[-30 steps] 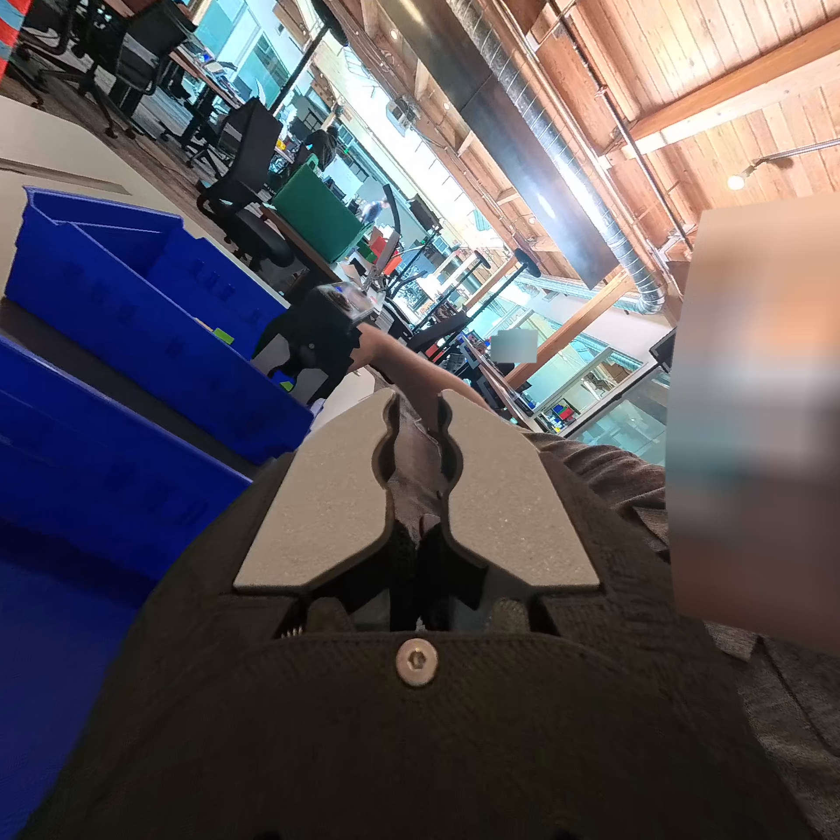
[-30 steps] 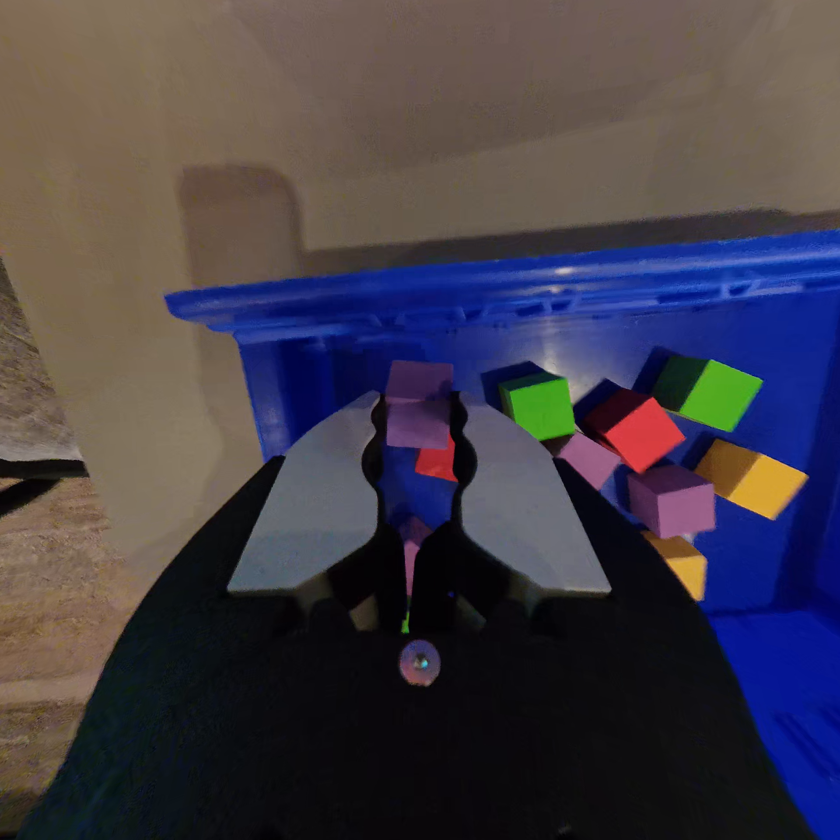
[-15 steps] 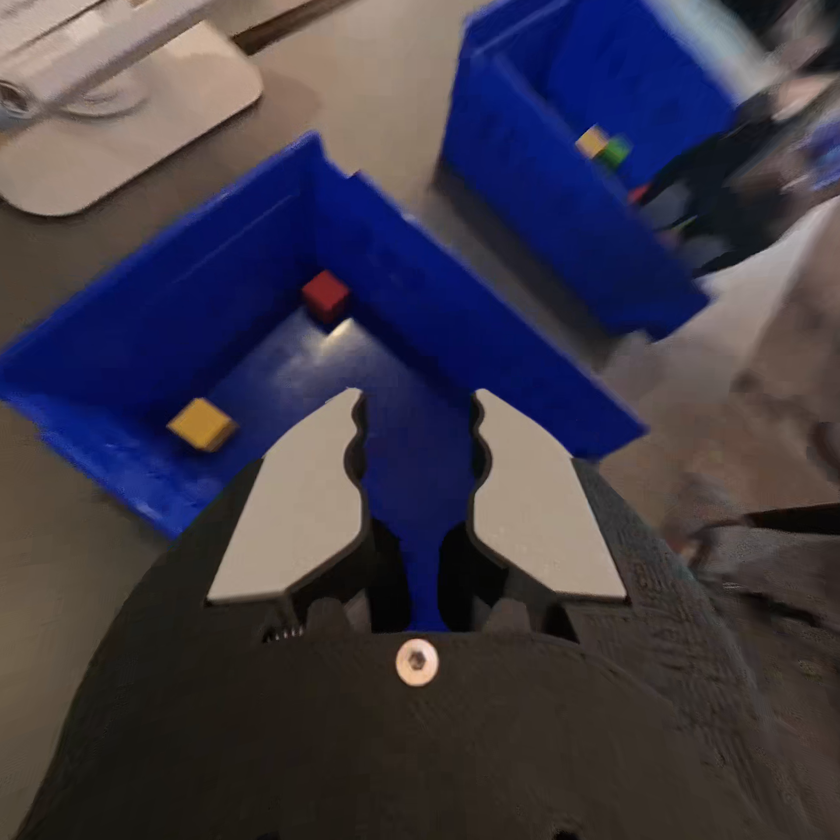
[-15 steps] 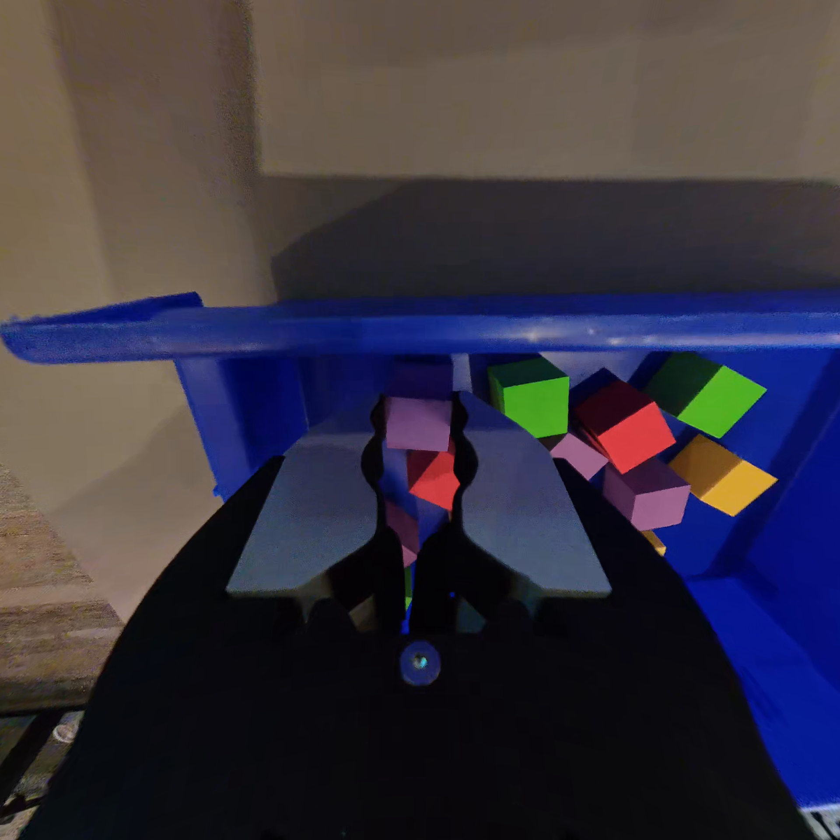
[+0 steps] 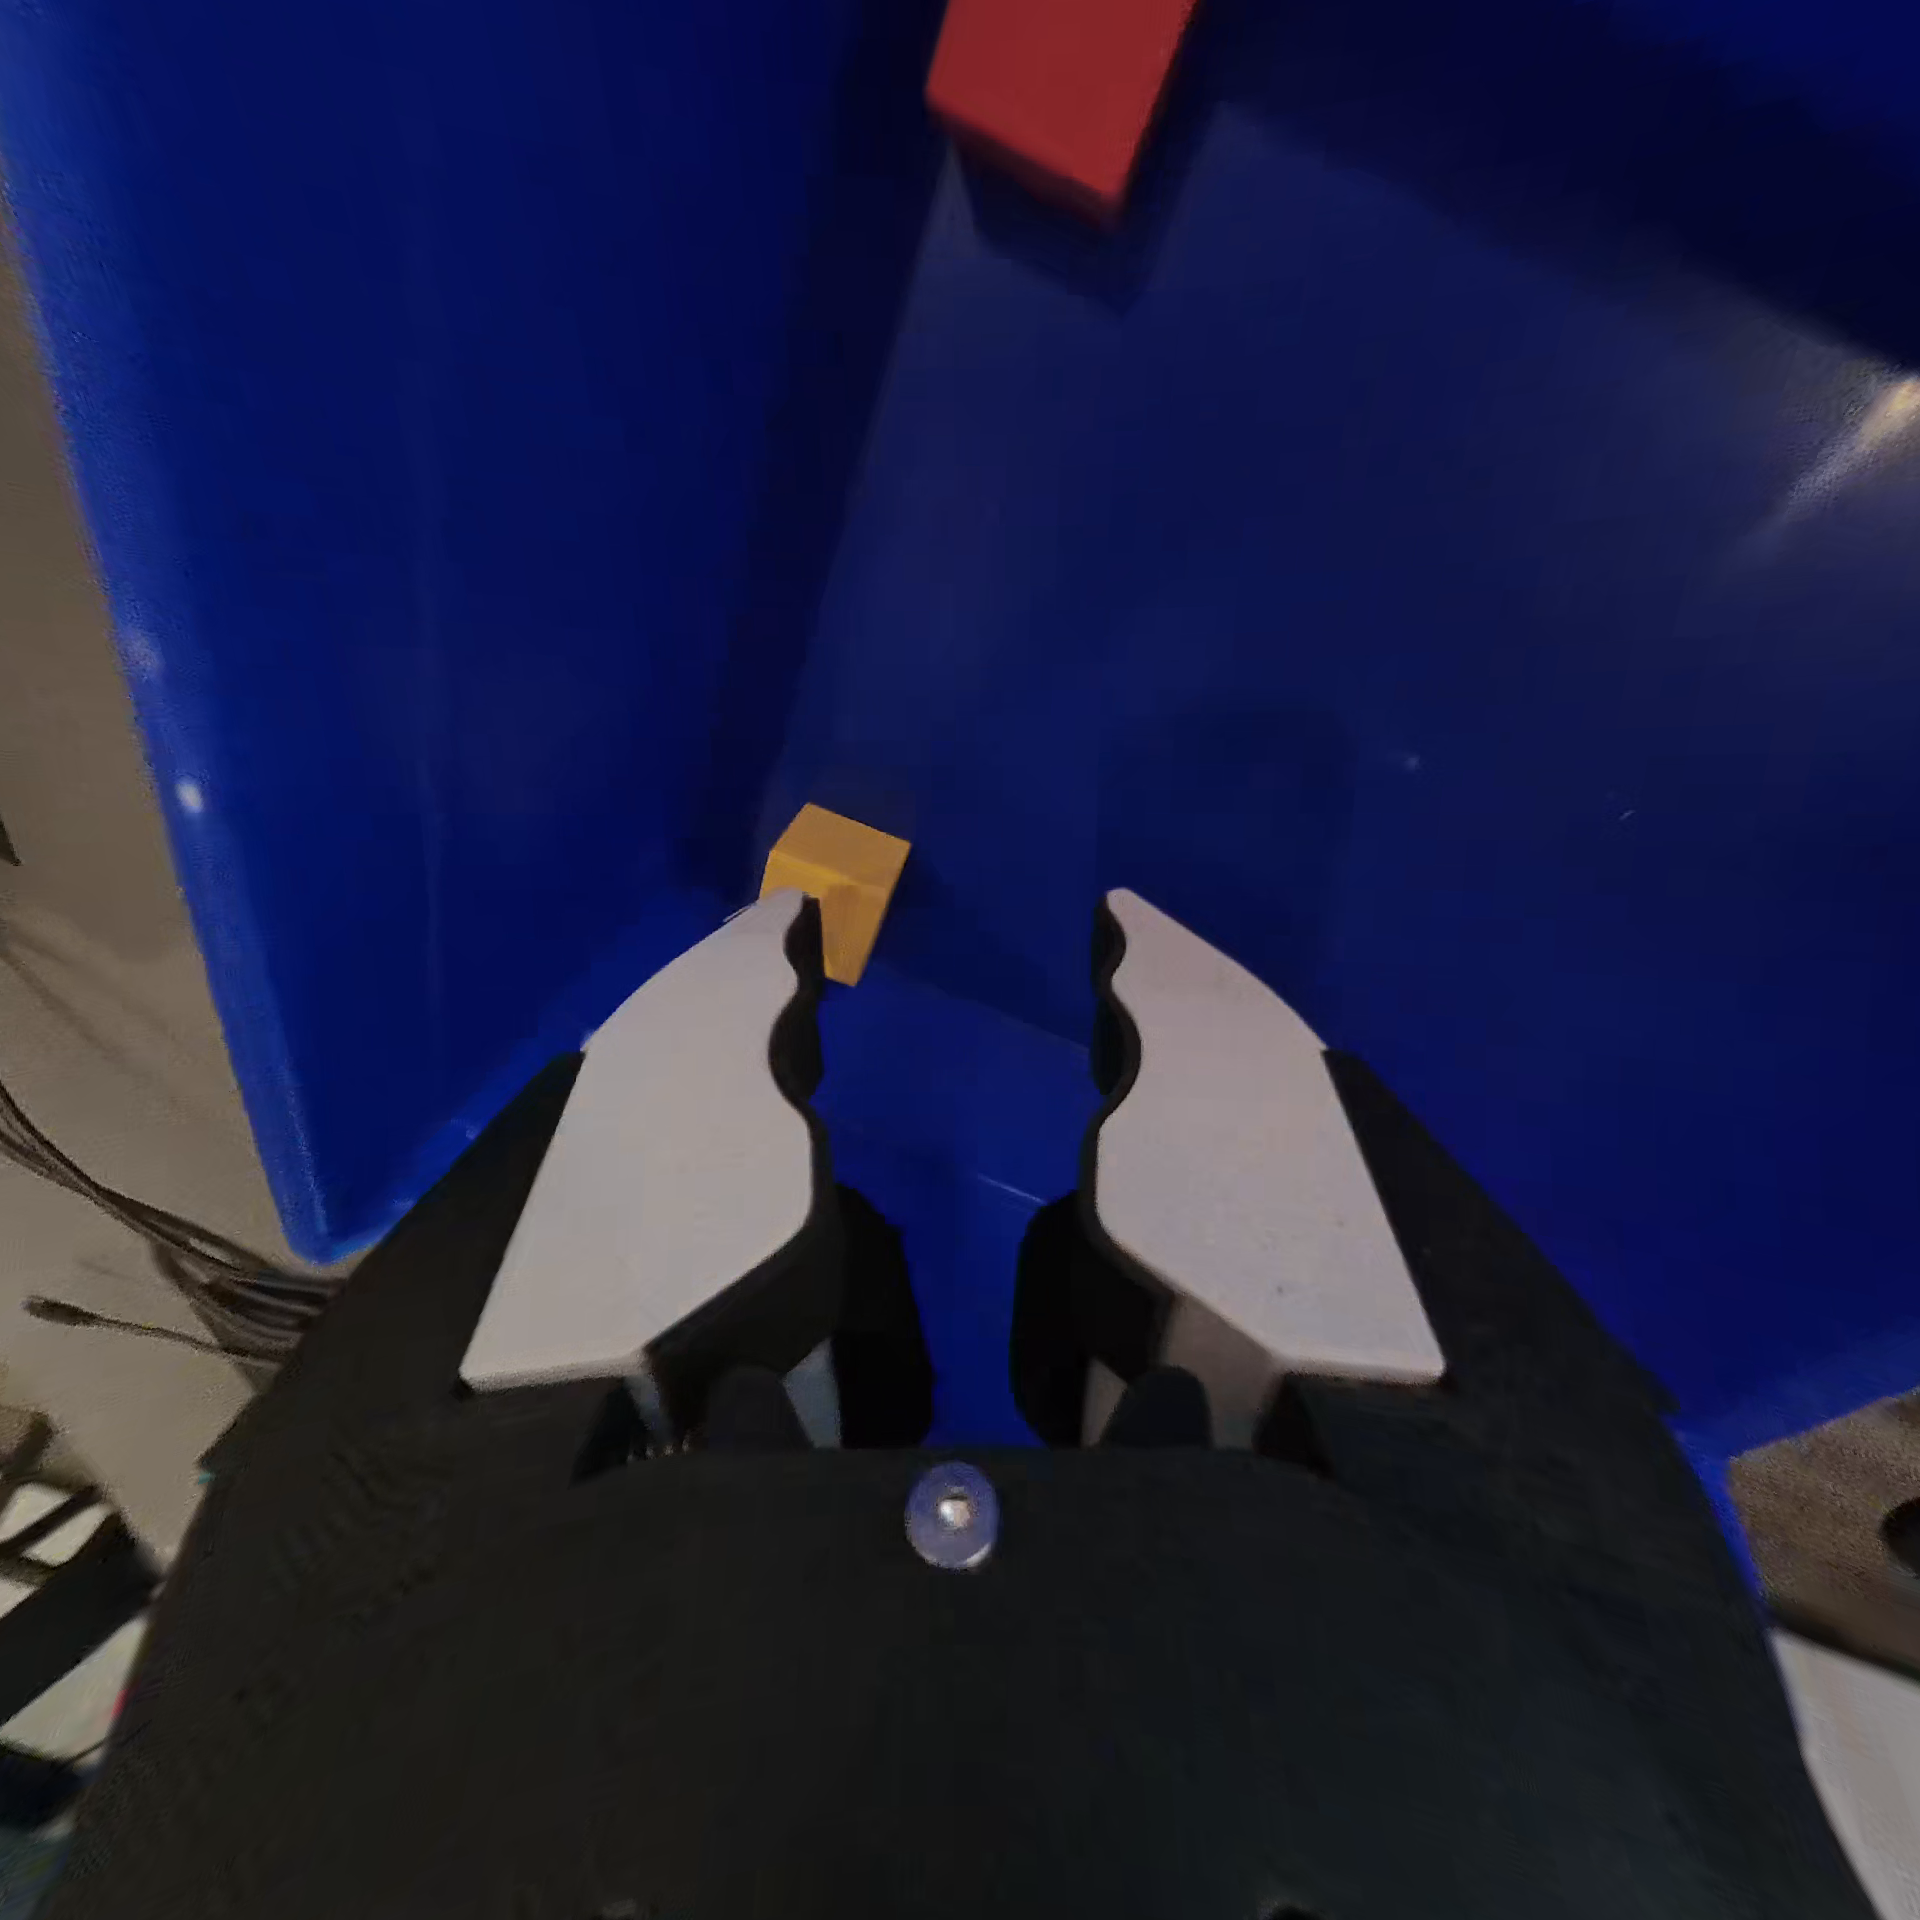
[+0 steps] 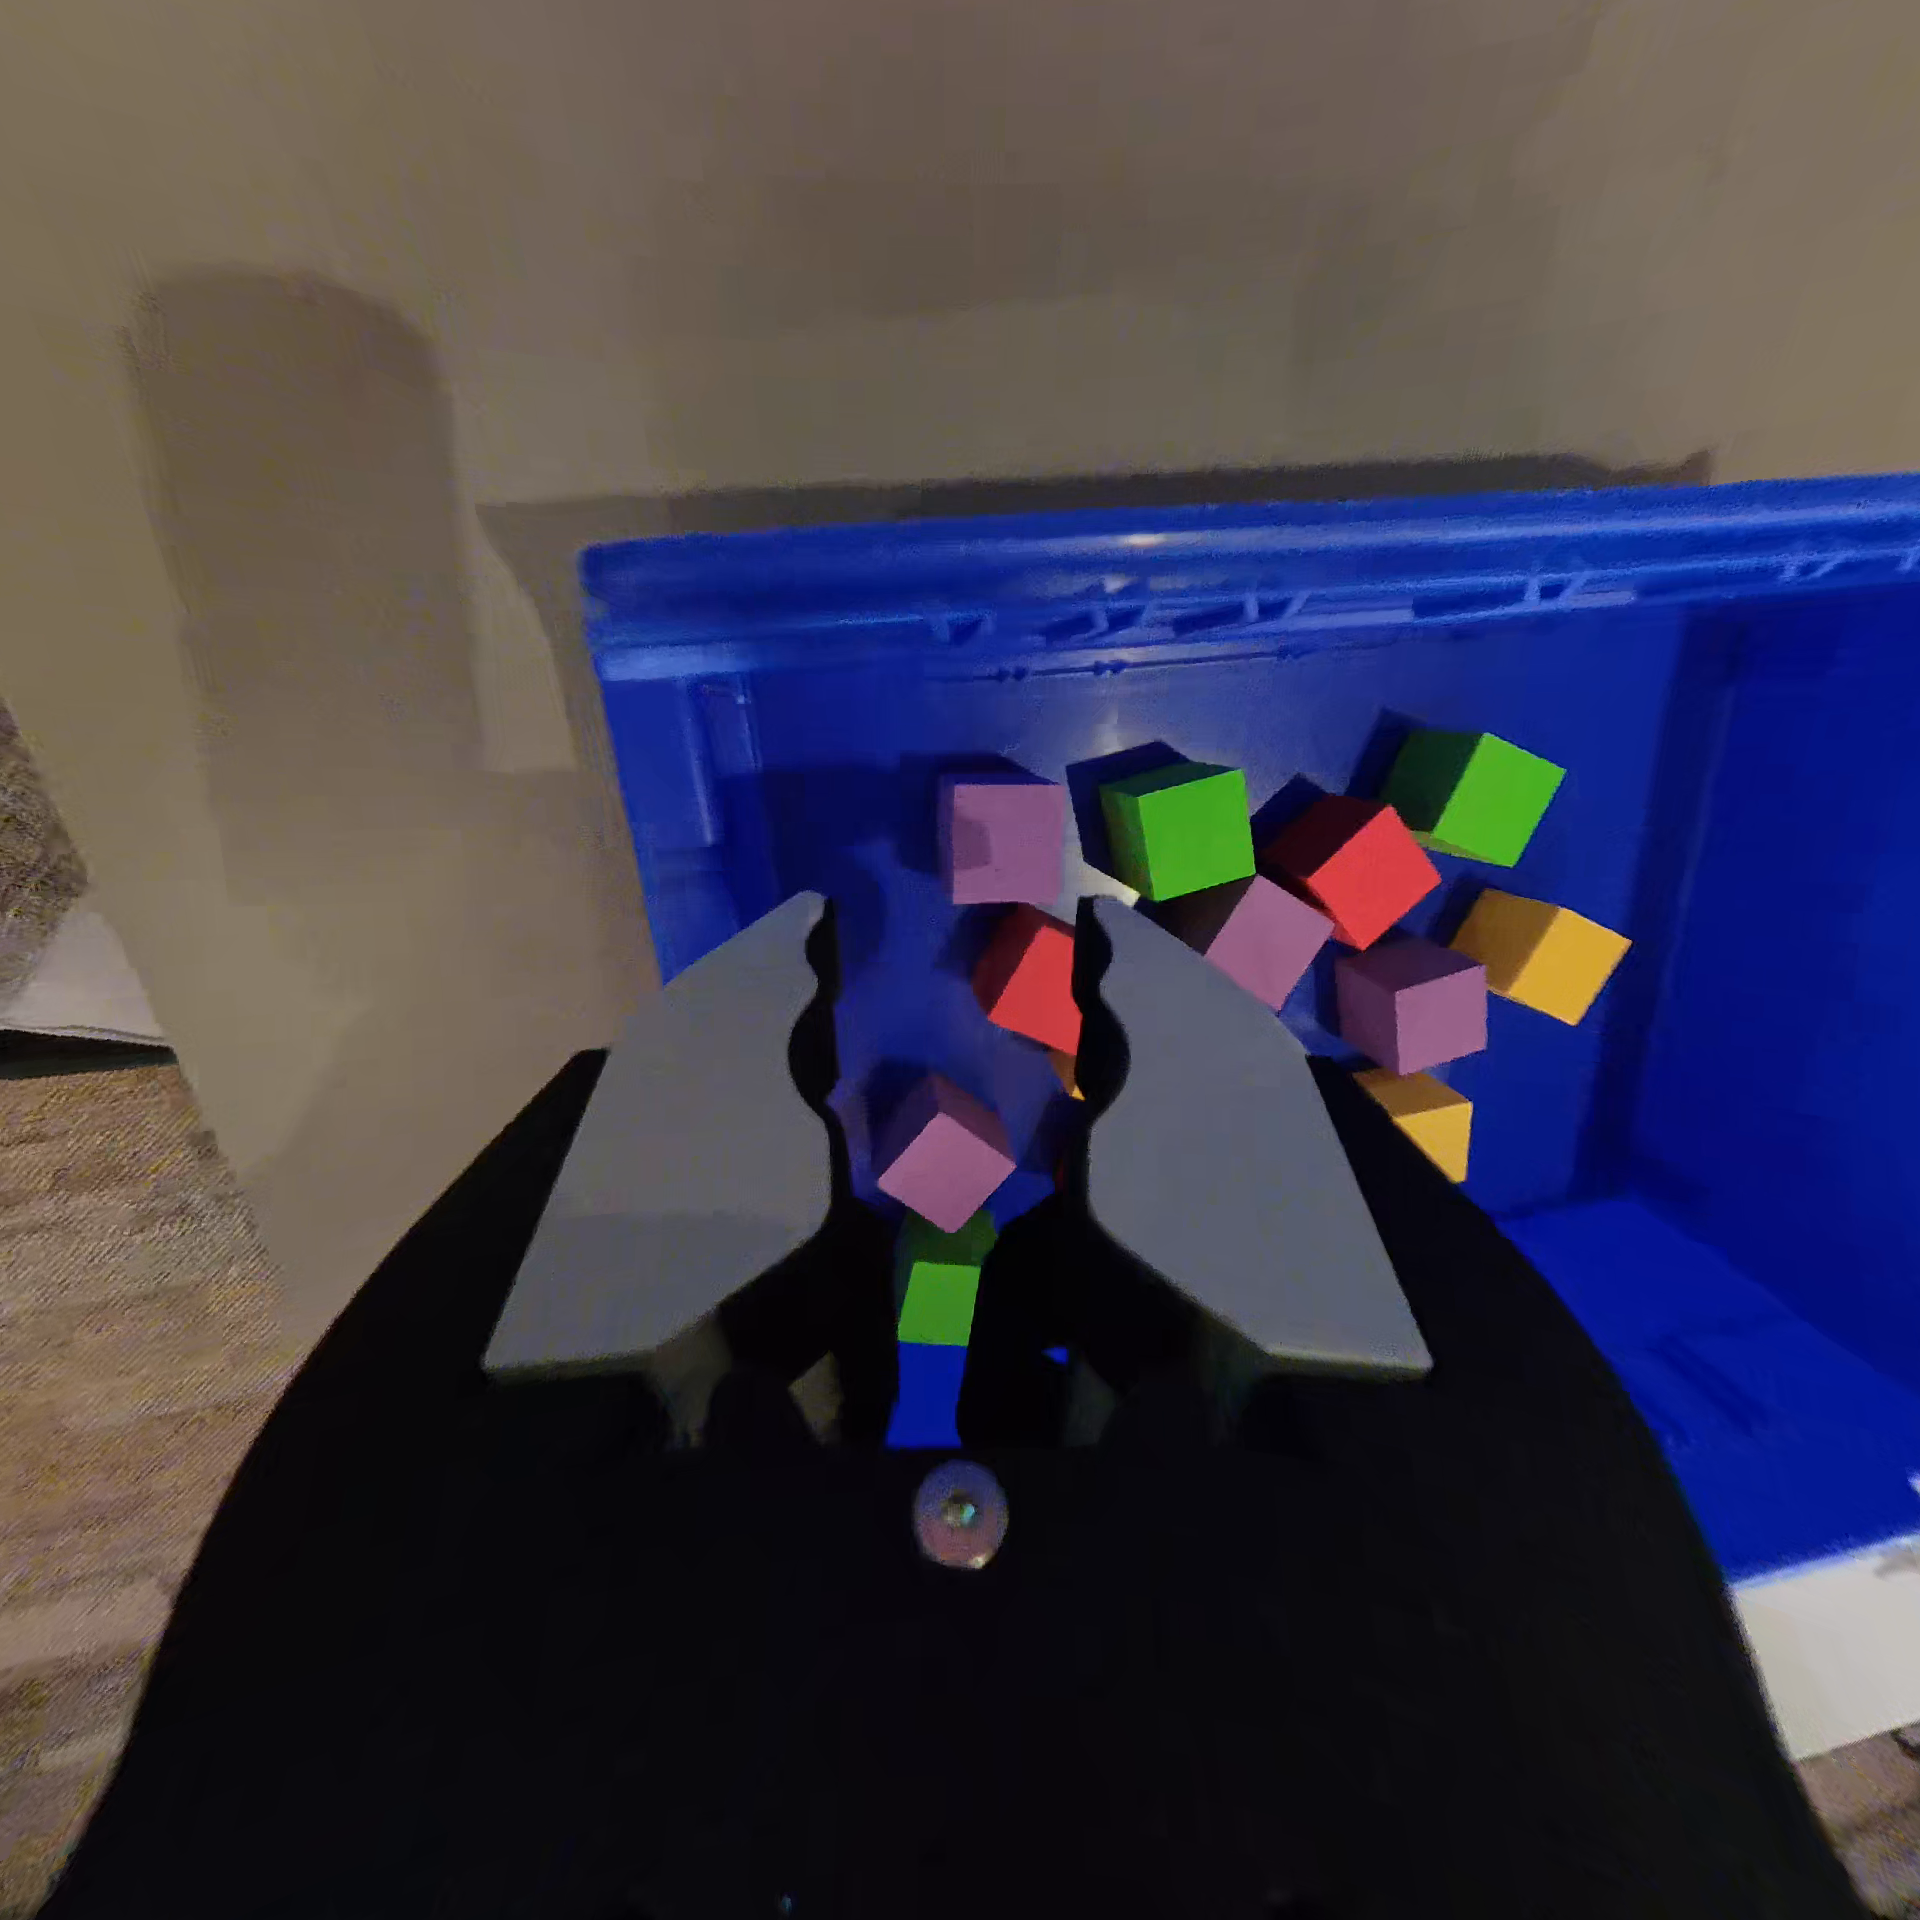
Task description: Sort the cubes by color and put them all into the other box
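Left gripper is spread wide inside a blue bin, its left fingertip right by a small yellow cube that looks light and rigid, best pinched on opposite flat faces, while the right gripper is spread and empty over a pile of cubes.

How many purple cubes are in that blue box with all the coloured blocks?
4 purple cubes show in the blue box: one at the back left, one mid-pile, one right of it, one nearest, seen between the open right gripper fingers. Others may be hidden.

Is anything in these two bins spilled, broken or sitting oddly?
Nothing stands out. The coloured cubes lie in a loose jumble inside the right blue bin, none outside it. The left blue bin holds only a yellow cube and a red cube. No damage shows.
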Motion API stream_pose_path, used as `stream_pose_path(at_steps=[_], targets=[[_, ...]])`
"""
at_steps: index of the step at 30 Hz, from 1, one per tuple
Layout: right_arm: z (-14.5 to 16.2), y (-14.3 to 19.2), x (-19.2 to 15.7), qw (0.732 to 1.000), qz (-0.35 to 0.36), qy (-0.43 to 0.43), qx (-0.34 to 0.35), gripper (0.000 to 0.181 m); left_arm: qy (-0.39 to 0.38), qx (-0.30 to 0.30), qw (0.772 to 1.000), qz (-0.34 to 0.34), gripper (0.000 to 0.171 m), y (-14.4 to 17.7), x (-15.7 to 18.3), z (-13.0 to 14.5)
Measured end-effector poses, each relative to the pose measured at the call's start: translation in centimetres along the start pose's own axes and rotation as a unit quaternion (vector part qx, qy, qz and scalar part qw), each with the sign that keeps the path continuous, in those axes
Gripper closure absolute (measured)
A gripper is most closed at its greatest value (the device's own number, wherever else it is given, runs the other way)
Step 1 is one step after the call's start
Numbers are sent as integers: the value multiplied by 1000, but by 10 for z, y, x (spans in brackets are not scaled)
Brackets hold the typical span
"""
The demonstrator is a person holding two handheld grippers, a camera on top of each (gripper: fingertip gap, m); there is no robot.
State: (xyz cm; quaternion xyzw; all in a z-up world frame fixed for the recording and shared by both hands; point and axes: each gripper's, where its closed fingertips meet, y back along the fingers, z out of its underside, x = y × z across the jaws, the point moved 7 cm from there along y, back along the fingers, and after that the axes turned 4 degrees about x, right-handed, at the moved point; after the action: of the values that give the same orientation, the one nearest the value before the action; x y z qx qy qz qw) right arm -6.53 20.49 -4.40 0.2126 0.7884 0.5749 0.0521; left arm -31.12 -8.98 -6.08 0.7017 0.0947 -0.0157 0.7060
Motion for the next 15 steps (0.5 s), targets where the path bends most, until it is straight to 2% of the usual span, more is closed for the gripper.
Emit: stream_pose_path(at_steps=[4,10,15], targets=[[-1,11,-8,1000,13,9,21,140,-53,-46,997,-22,120,-13,-7,2],[0,11,-17,1000,10,16,15,142,-66,-96,993,-24,121,-22,-18,1],[-2,14,-21,999,18,17,27,144,-74,-134,988,-13,141,-32,-26,8]])
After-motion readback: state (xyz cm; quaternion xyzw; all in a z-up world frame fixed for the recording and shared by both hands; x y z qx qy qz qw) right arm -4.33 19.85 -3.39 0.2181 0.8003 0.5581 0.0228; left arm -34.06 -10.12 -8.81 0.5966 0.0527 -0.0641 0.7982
